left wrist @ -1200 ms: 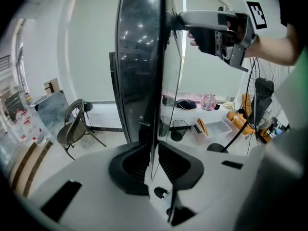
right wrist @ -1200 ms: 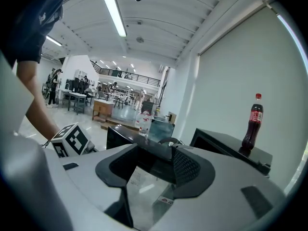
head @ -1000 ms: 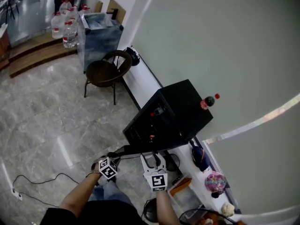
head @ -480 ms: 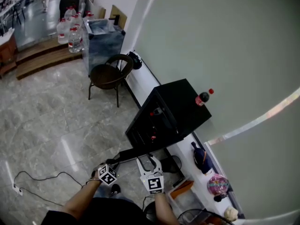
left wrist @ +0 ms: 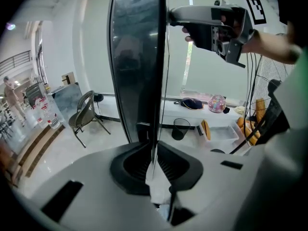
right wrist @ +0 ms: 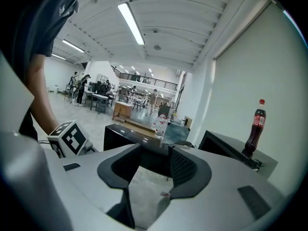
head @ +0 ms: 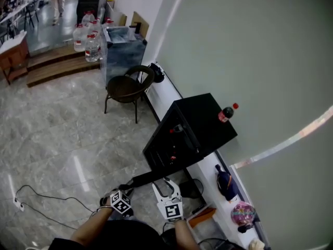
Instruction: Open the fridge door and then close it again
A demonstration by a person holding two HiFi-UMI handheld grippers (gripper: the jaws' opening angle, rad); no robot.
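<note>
A black mini fridge stands on a low white ledge by the wall, a cola bottle on its top. Its dark door is swung out toward me, and small red items show inside. My left gripper is shut on the door's free edge; in the left gripper view the thin panel runs straight up from between the jaws. My right gripper hovers just beside it, open; its jaws have just been closing a little, with nothing between them.
A brown chair stands left of the fridge, with water bottles and a cabinet behind it. On the floor lie a cable and a black bin. A dark bag and a pink ball rest on the ledge.
Both grippers have drawn back from the fridge toward me, the left one taking the door's edge along, so the door stands wider. The camera has also shifted.
</note>
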